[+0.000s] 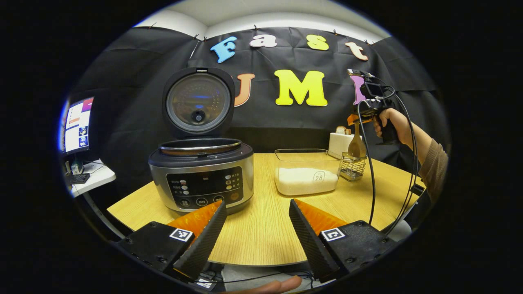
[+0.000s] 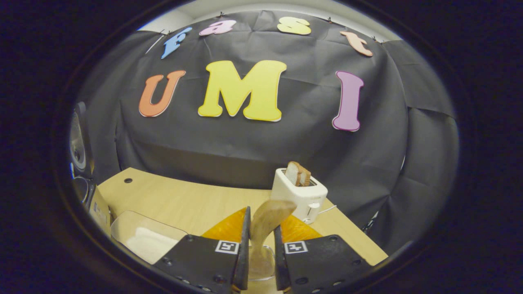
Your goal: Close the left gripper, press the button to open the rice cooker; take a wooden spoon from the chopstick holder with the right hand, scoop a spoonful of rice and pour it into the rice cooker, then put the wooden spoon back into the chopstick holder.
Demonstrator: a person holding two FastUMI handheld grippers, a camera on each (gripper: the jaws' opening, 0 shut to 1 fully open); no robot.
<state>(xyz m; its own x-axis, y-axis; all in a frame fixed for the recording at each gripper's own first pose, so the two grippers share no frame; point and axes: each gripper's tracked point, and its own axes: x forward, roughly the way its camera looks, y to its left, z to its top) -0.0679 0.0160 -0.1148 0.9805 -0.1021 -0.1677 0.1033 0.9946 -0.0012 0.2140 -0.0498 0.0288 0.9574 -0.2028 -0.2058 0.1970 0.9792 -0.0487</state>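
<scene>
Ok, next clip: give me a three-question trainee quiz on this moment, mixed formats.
1. True or false: the rice cooker has its lid shut.
2. Multiple choice: the right hand-held gripper is shut on
A. the wooden spoon
B. the toaster
C. the rice container
3. Fill in: the left hand-held gripper, above the table, is ____.

Key
1. False: the lid stands raised.
2. A: both fingers press on its handle, above the chopstick holder.
3. Open, holding nothing.
</scene>
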